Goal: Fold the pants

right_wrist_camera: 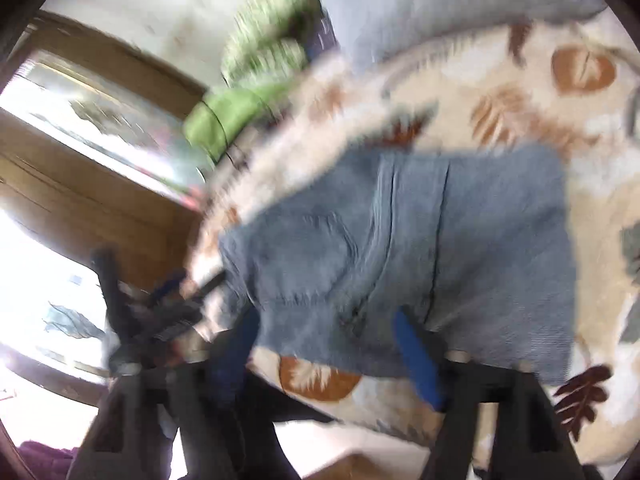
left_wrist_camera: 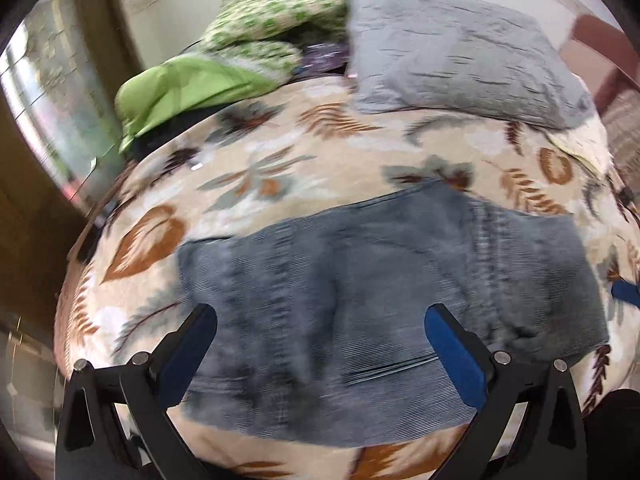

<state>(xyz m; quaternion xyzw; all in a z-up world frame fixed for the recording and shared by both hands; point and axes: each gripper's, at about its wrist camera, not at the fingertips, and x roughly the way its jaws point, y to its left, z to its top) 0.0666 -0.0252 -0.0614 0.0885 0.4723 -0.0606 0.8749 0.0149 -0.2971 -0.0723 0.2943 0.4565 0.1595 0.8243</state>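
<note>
Grey-blue denim pants (left_wrist_camera: 380, 280) lie folded into a compact rectangle on a leaf-patterned bedspread (left_wrist_camera: 280, 152). My left gripper (left_wrist_camera: 320, 316) is open above the pants' near edge, holding nothing. In the blurred right wrist view the pants (right_wrist_camera: 420, 248) lie just ahead. My right gripper (right_wrist_camera: 324, 320) is open over their near edge and empty. The left gripper (right_wrist_camera: 160, 304) shows at the lower left of that view, beside the bed's edge. A blue tip of the right gripper (left_wrist_camera: 626, 294) shows at the right edge of the left wrist view.
A grey pillow (left_wrist_camera: 460, 52) lies at the bed's far side, with green bedding (left_wrist_camera: 208, 84) piled at its left. A wooden-framed window (right_wrist_camera: 100, 120) stands left of the bed. The bed's near edge drops to the floor (right_wrist_camera: 320, 448).
</note>
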